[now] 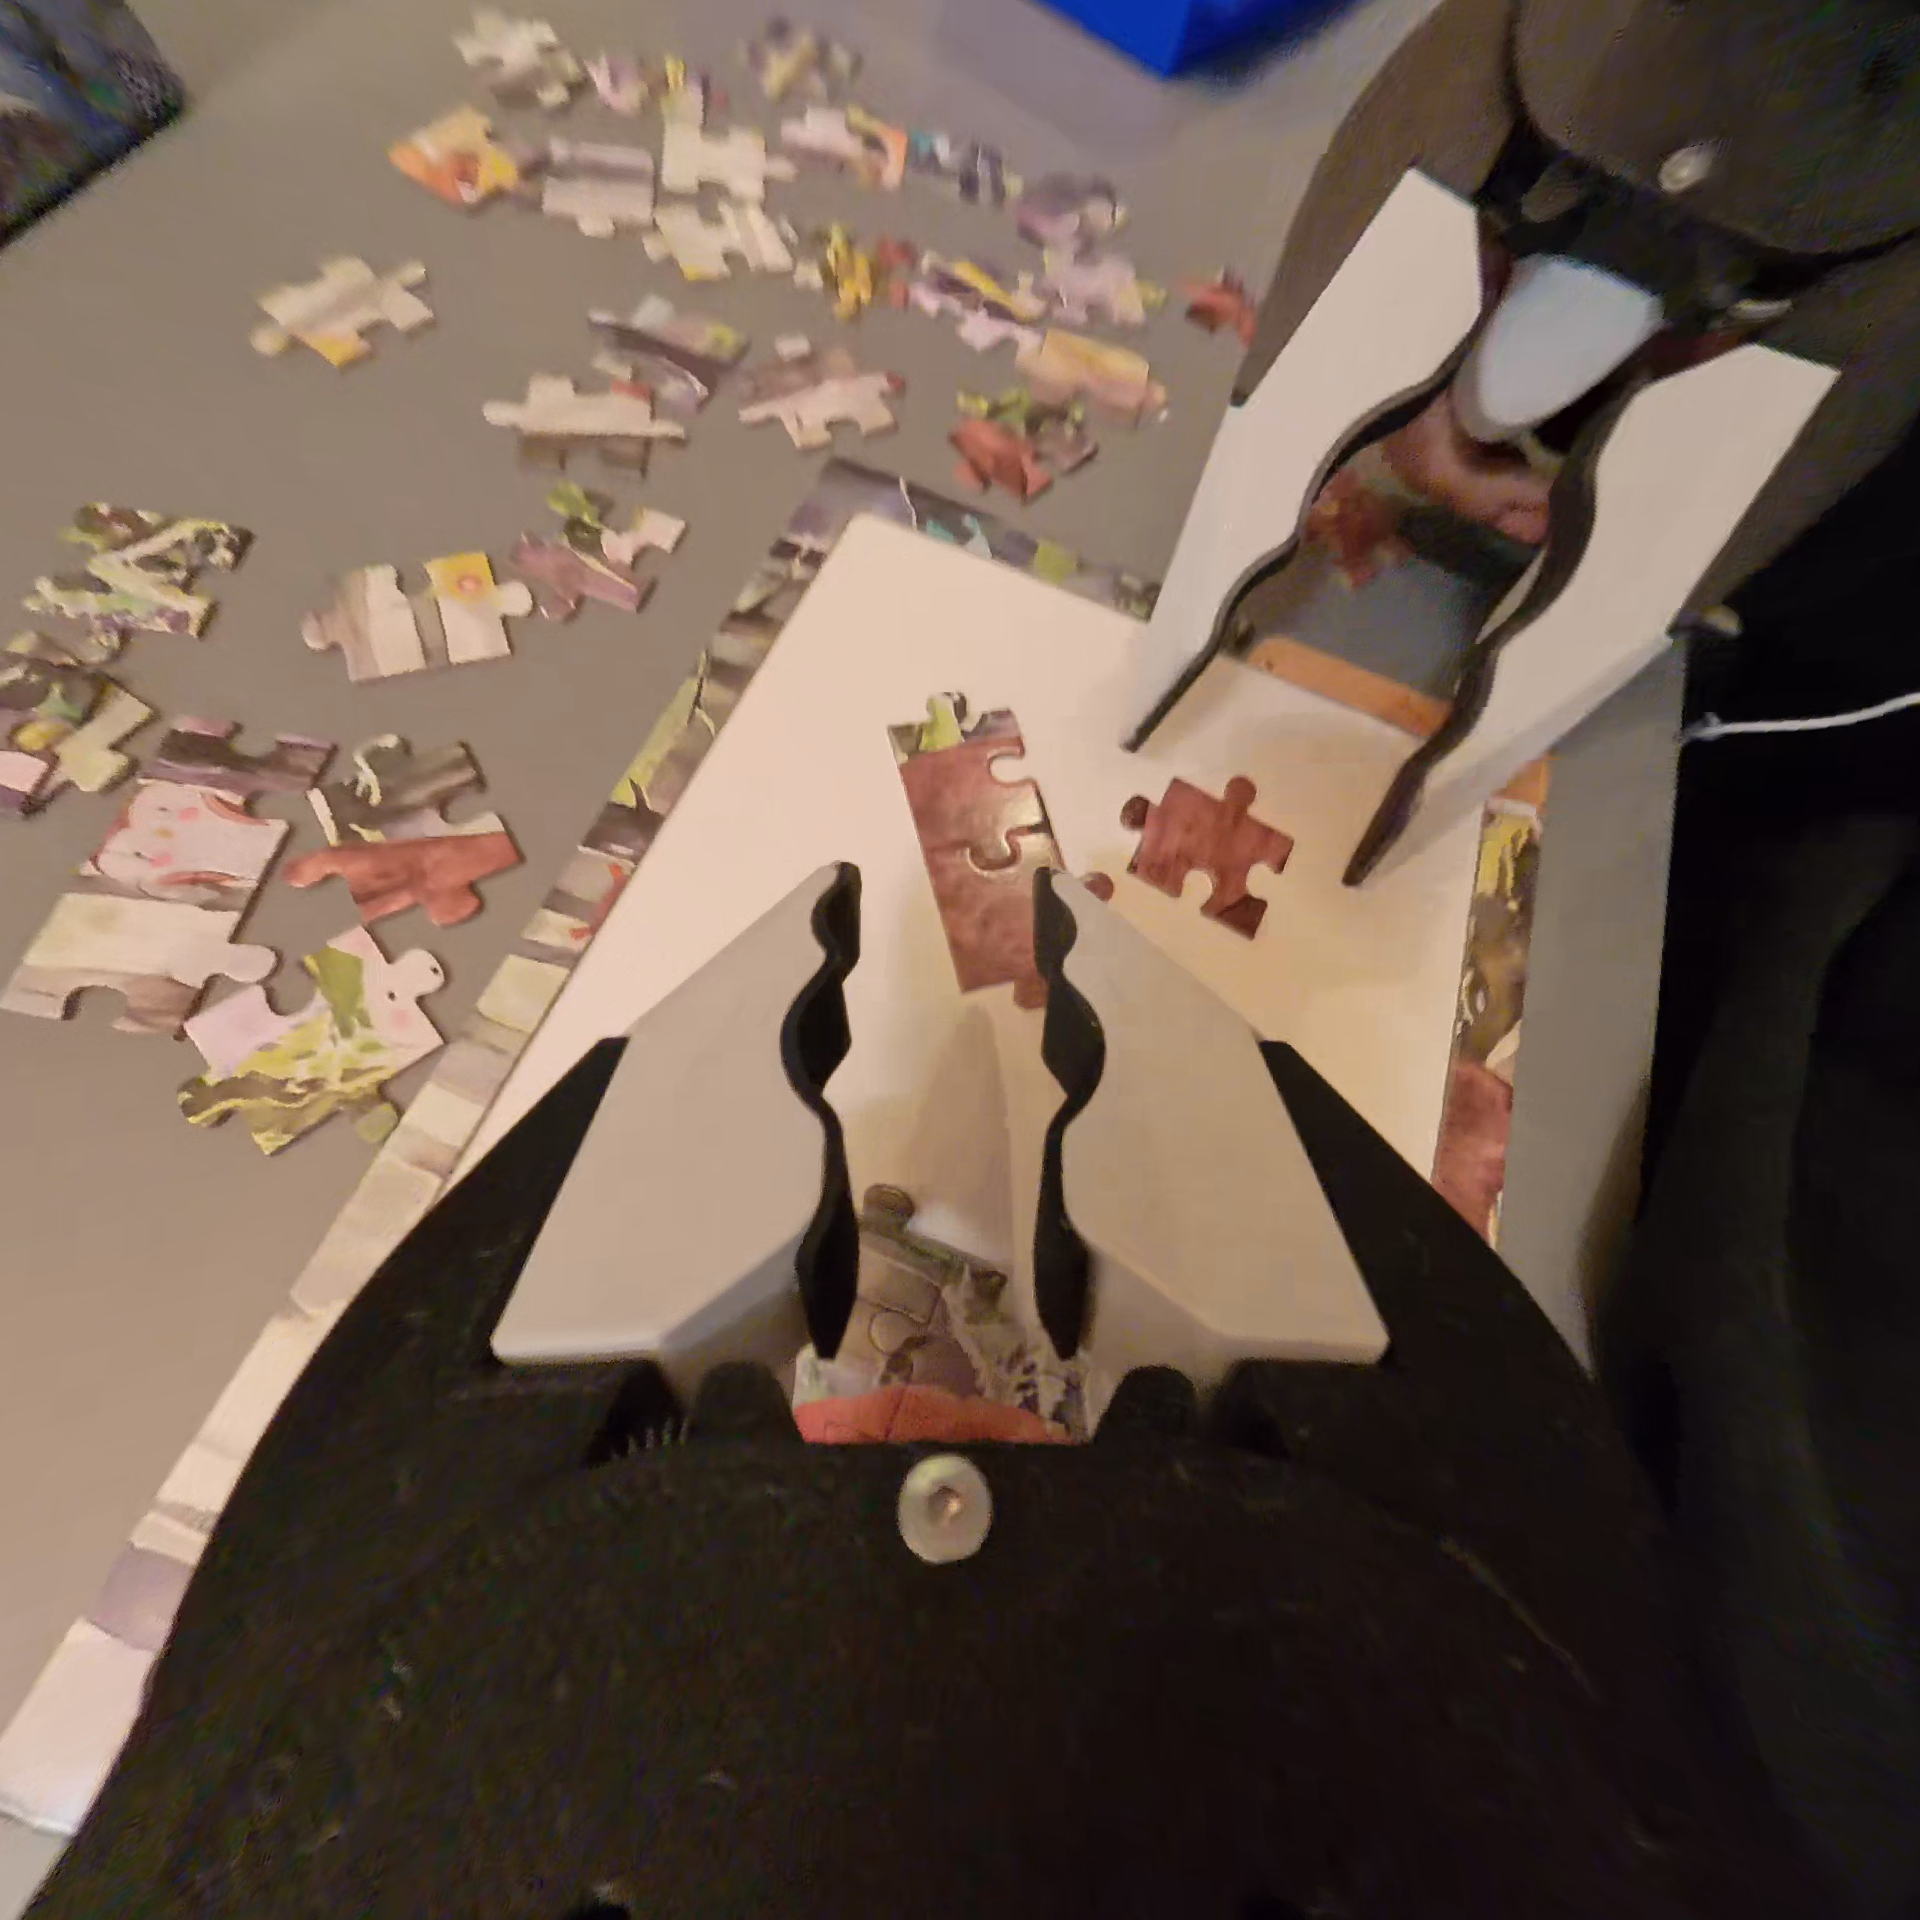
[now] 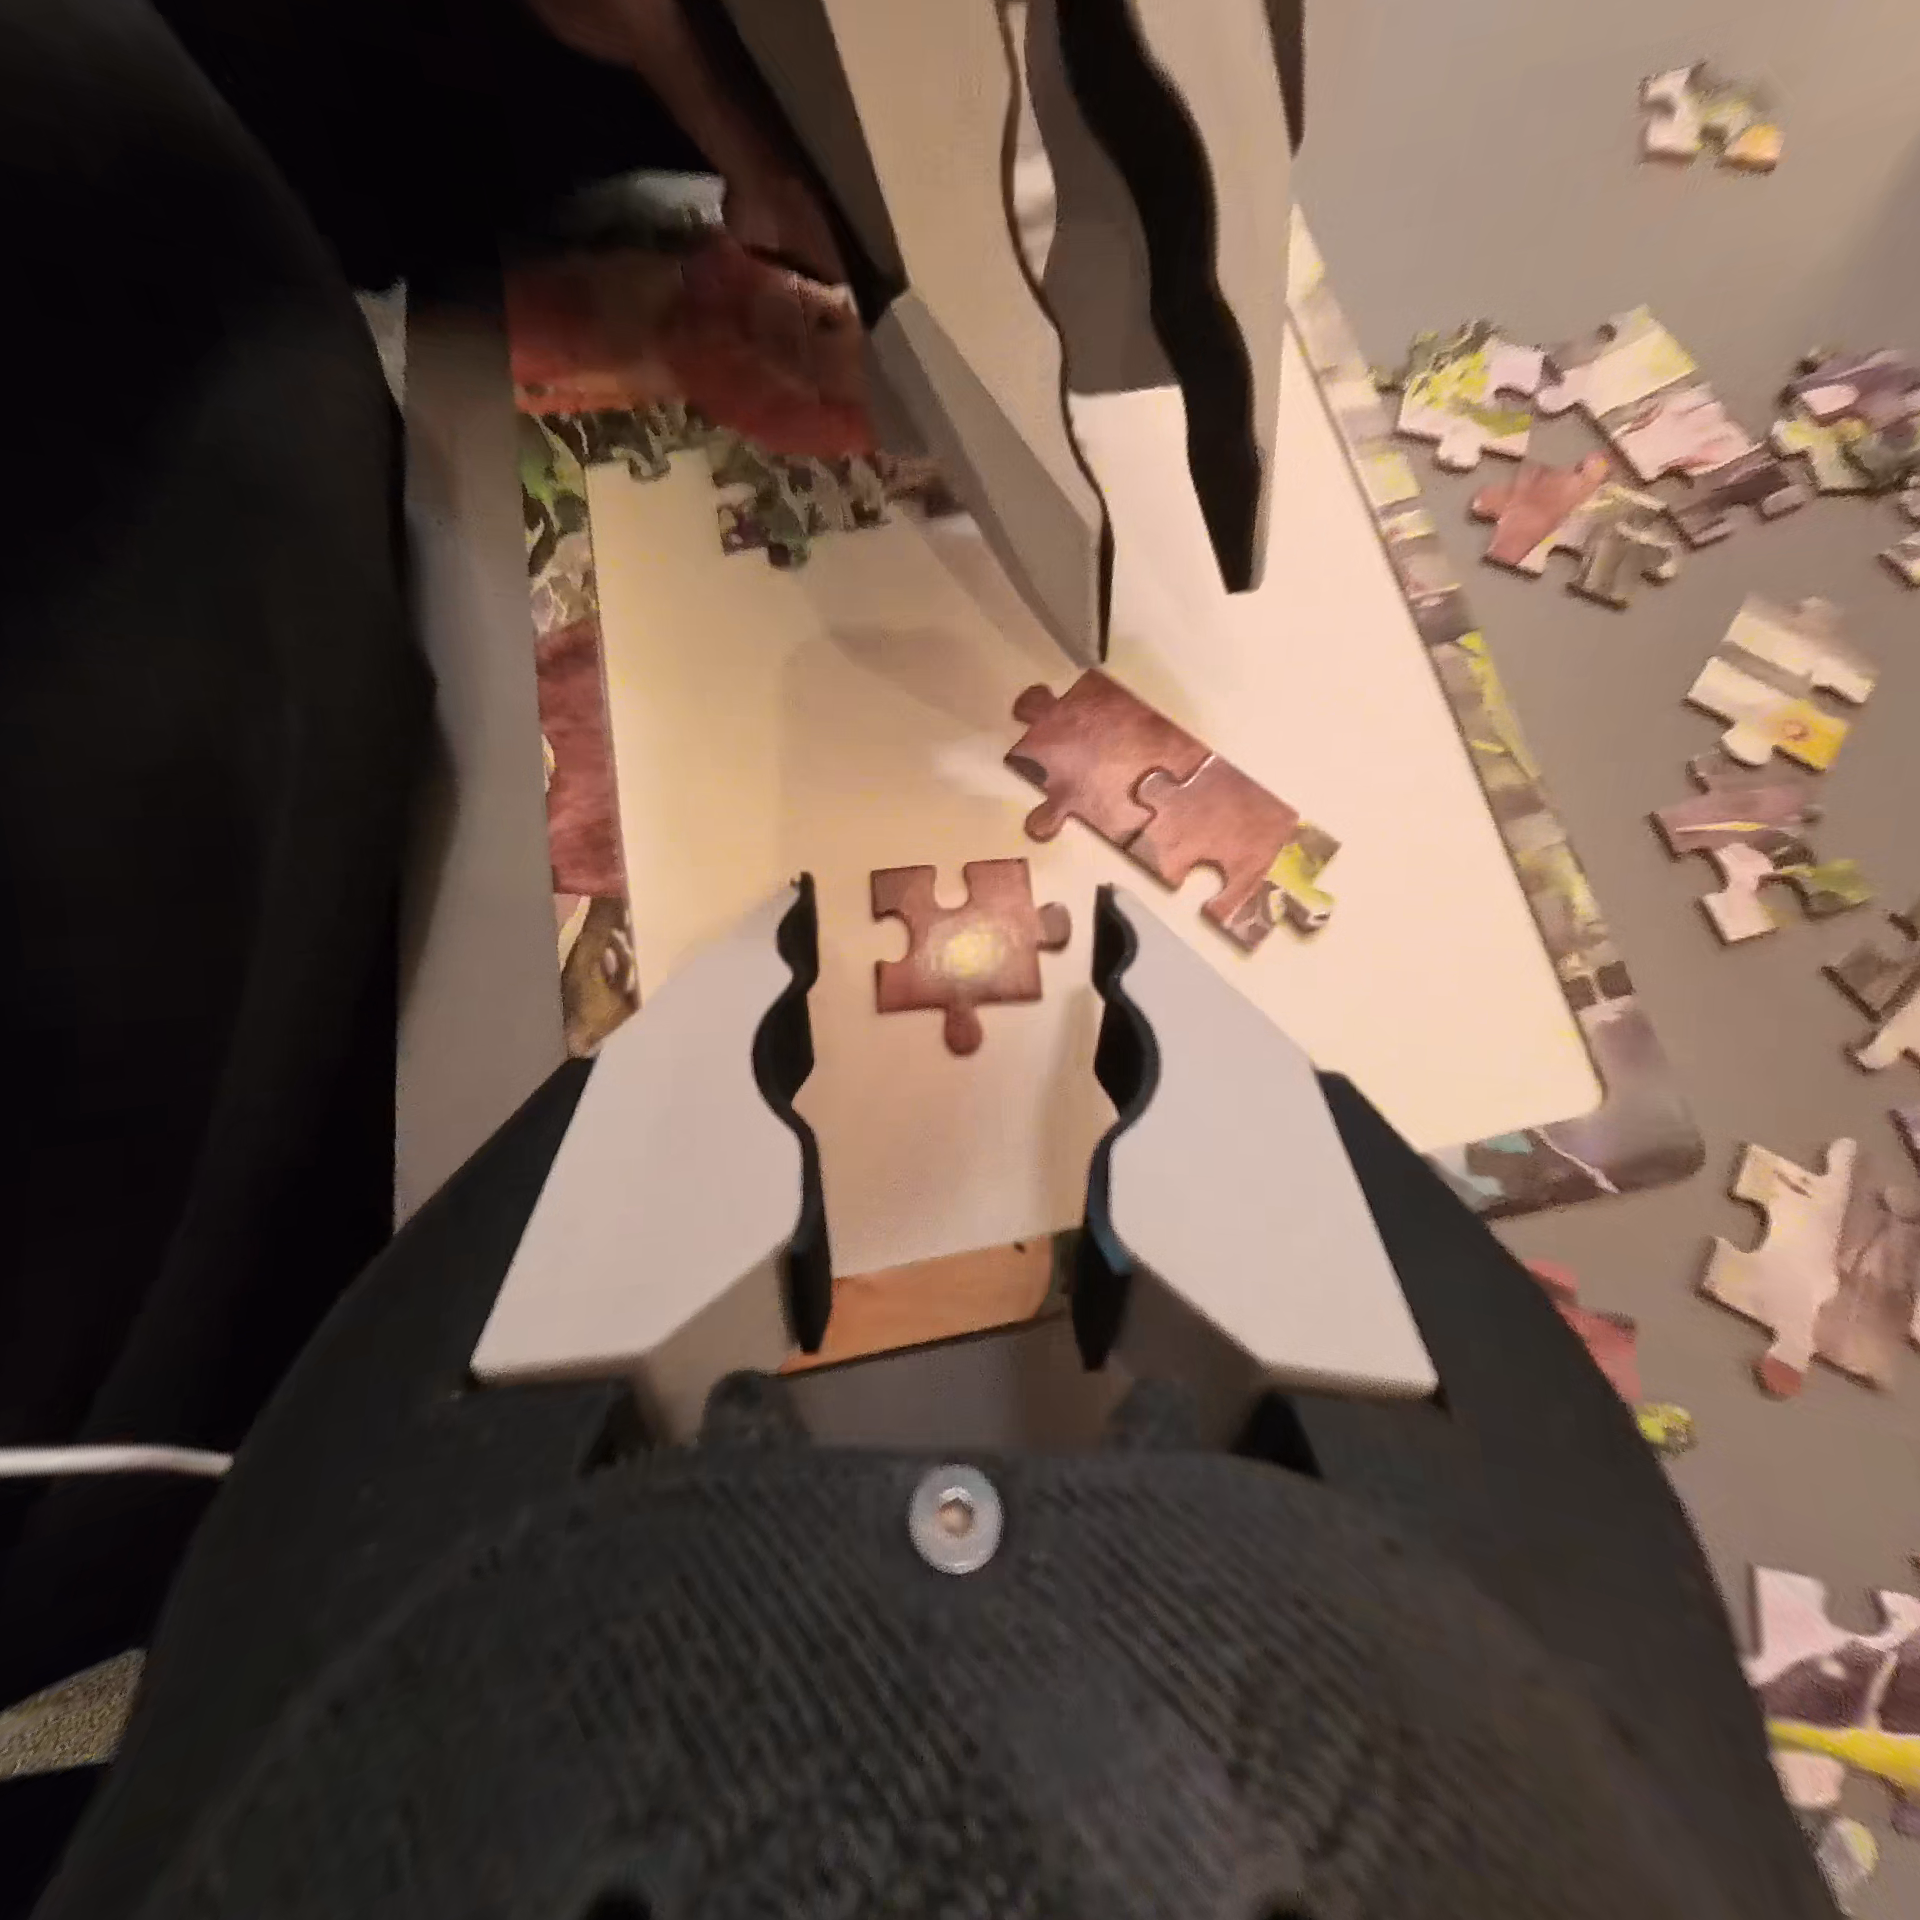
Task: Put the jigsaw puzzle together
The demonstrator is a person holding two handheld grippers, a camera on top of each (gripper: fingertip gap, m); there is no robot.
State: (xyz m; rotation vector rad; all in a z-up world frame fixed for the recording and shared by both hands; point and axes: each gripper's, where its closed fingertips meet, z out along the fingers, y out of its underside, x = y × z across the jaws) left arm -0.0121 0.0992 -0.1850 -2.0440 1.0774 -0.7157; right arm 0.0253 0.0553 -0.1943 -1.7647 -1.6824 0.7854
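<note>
The single brown jigsaw piece [image 2: 961,951], thin, light and stiff, lies flat between the empty, parted right tongs [image 2: 956,904], best pinched at opposite edges; left tongs [image 1: 948,883] also gape empty.

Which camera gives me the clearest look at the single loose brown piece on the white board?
The right wrist view: the single brown piece lies whole and flat, framed between the open right gripper fingertips. The left wrist view shows it farther off, beside the joined brown strip, near the right gripper's tips.
</note>
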